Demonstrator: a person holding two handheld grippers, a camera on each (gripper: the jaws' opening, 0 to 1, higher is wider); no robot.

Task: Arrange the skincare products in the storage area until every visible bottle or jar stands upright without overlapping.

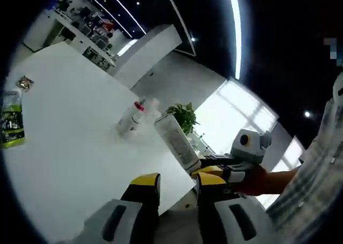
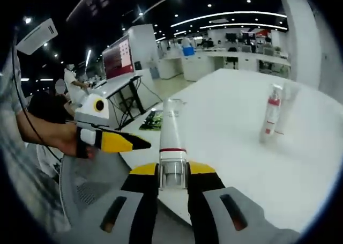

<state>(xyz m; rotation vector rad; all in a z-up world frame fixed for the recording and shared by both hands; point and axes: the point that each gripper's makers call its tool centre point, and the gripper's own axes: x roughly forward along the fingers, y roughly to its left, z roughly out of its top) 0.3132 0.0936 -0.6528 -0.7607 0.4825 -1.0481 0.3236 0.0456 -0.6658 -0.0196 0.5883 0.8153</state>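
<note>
Nearest the lens in the right gripper view, your right gripper [image 2: 172,175] was clamped on the cap end of a white tube [image 2: 171,131], jaws narrowed to the width of its silvery cap, the tube pointing straight out along the jaws over the near edge of the white table [image 2: 225,142]. You held it by that end, I judge, so the body stayed free to be swung upright and set down on its cap. In the left gripper view the same tube [image 1: 177,139] hung tilted at the table's edge [image 1: 69,163], with your right gripper [image 1: 225,174] gripping it from the right.

Your left gripper [image 1: 178,184] held nothing; its yellow-tipped jaws stood parted with a moderate gap, waiting off the table's edge, likely ready to steady the tube.

A clear bottle with a red collar [image 2: 271,115] stood upright farther in, well apart from the tube. A green packet [image 1: 12,126] lay flat near the far side.
</note>
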